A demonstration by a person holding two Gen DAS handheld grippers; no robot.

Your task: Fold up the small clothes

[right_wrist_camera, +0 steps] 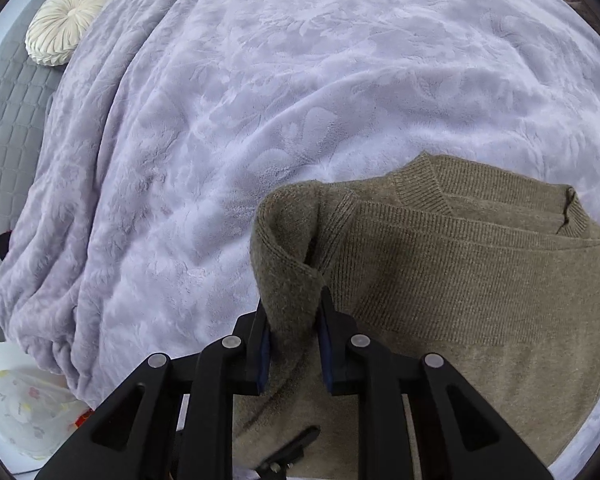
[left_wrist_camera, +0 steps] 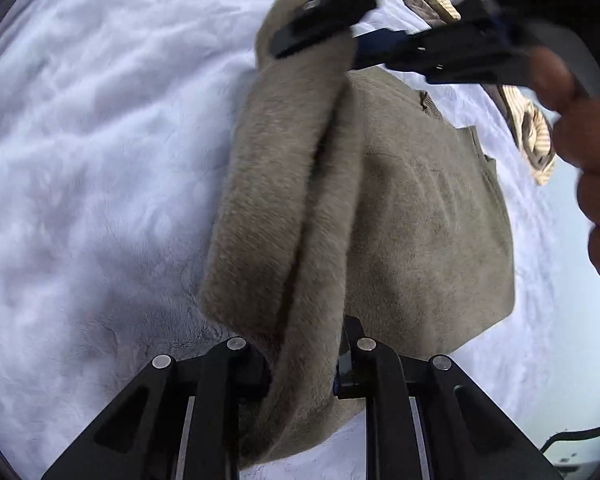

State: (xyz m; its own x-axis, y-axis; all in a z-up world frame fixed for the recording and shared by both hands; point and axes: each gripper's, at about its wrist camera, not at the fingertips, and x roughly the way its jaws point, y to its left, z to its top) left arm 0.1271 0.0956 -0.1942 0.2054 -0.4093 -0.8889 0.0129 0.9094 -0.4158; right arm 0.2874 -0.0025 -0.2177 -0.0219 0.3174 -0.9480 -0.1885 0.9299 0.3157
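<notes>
left gripper [left_wrist_camera: 300, 364] clamps sweater [left_wrist_camera: 420, 220] fold | right gripper [right_wrist_camera: 294, 344] clamps sweater edge, hem hidden

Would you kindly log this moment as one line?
left gripper: shut on sweater | right gripper: shut on sweater | fold lifted over blanket

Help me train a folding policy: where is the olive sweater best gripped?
Along its folded side edge, from outside. The left gripper and right gripper each pinch a doubled fold of the olive sweater there; it is thick enough to hold.
</notes>
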